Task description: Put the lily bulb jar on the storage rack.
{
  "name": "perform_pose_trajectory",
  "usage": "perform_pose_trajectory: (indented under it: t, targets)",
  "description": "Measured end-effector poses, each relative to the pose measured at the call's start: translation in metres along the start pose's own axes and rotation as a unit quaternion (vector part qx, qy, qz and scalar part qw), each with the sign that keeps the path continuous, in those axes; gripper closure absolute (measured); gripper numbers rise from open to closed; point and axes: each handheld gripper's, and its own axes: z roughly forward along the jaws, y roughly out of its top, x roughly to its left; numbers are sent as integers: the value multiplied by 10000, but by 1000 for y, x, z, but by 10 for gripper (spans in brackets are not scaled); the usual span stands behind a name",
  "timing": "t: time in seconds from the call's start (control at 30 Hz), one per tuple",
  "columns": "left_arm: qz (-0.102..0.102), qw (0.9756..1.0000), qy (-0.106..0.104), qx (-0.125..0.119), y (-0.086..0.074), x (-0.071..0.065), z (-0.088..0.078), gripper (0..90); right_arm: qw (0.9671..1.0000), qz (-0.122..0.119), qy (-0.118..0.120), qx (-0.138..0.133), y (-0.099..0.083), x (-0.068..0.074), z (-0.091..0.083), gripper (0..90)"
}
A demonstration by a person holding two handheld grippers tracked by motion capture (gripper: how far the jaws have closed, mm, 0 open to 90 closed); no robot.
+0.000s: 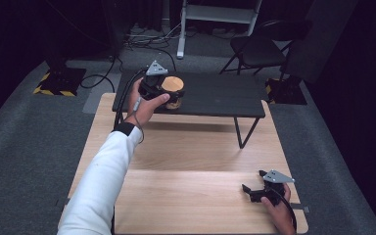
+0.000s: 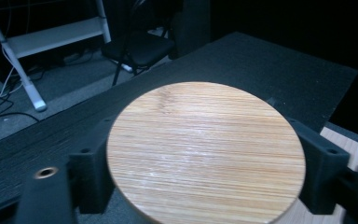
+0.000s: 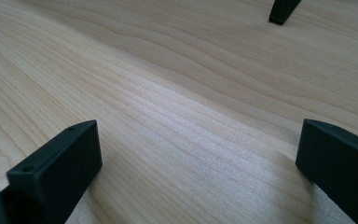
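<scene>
In the high view the left gripper (image 1: 162, 88) sits at upper centre of the frame, over the near left end of the low black raised shelf on thin metal legs (image 1: 225, 100) that stands on the pale wooden bench (image 1: 186, 196). Between its fingers is a round container with a flat light bamboo lid (image 1: 172, 84); its body is mostly hidden by the hand.

In the left gripper view the round bamboo lid (image 2: 205, 151) lies flat and face-up, a black finger (image 2: 324, 170) pressed against each side of it, so the fingers are closed on the container across its width. Having no long axis, the lid calls for no turning. Whether the container rests on the shelf or hangs just above cannot be told, nor what is inside.

The right gripper (image 1: 260, 191) rests at lower right on the bench, well apart, fingers (image 3: 60, 168) spread wide and holding nothing.
</scene>
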Motion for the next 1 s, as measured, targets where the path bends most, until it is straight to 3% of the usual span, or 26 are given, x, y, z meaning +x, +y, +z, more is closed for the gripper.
perform_pose_trajectory:
  t: [0.07,0.23,0.4,0.5,0.63,0.67,0.73,0.87,1.0]
  targets:
    - [-29,10000,20,11,0,-1,-2,81,10000,2,0,0,0,0,0,0]
    - [-132,9991,181,-350,-9,-3,-19,8,10000,4,0,0,0,0,0,0]
    - [-163,9986,213,-454,-16,-12,-46,4,10000,3,1,0,0,0,0,0]
    - [-39,9980,302,-556,-27,-23,-58,4,10000,10,6,2,0,0,0,0]
    - [8,9950,430,-899,-59,-42,-73,4,10000,-6,4,1,0,0,0,0]
    - [57,9941,555,-931,-66,-50,-76,4,10000,-3,5,1,0,0,0,0]
    - [197,9932,630,-964,-79,-58,-81,4,10000,-4,4,2,0,0,0,0]
    - [87,9924,660,-1031,-110,-67,-91,4,10000,-3,4,2,0,0,0,0]
    - [130,9923,763,-969,-134,-74,-95,4,10000,1,2,3,0,0,0,0]
